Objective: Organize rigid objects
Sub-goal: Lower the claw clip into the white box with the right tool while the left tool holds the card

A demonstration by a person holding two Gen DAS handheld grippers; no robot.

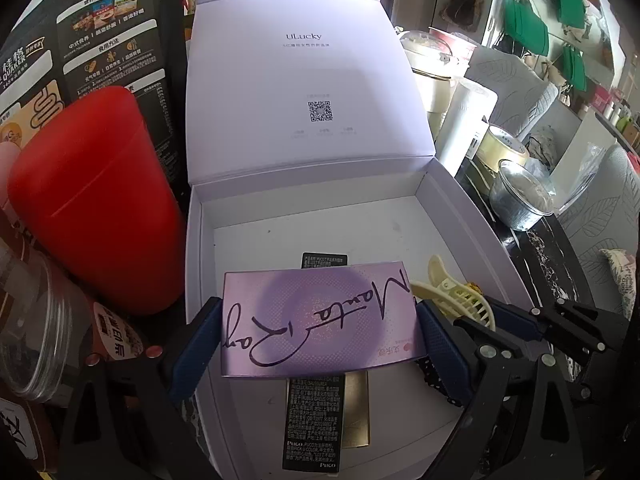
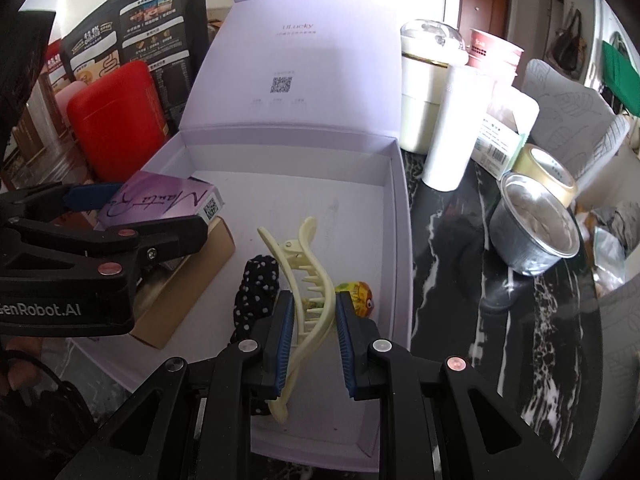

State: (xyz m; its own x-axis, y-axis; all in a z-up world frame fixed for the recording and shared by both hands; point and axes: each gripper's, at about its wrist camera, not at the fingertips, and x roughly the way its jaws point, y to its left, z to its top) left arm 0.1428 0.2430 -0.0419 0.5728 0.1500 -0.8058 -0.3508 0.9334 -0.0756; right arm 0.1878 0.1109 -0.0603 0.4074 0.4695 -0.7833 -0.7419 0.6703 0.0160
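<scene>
A white gift box (image 1: 472, 216) stands with its lid (image 1: 304, 80) upright behind it. My left gripper (image 1: 318, 306) is shut on a purple "Manta Ray" carton (image 1: 320, 320), held flat above a black Puco carton (image 1: 314, 420) and a gold carton (image 1: 358, 412) in the box. From the right wrist view, that gripper (image 2: 152, 210) and its purple carton (image 2: 160, 200) hang over the gold carton (image 2: 188, 280). My right gripper (image 2: 314, 296) is shut on a cream hair claw (image 2: 308, 256) low inside the white box (image 2: 400, 208), beside a black dotted scrunchie (image 2: 256, 288) and a yellow sweet (image 2: 358, 294).
A red container (image 1: 92, 200) and a black oats bag (image 1: 112, 40) stand left of the box. On the dark marble table (image 2: 460, 280) to the right are a foil cup (image 2: 536, 236), a tape roll (image 2: 548, 172), a white cylinder (image 2: 456, 128) and a cream cup (image 2: 420, 100).
</scene>
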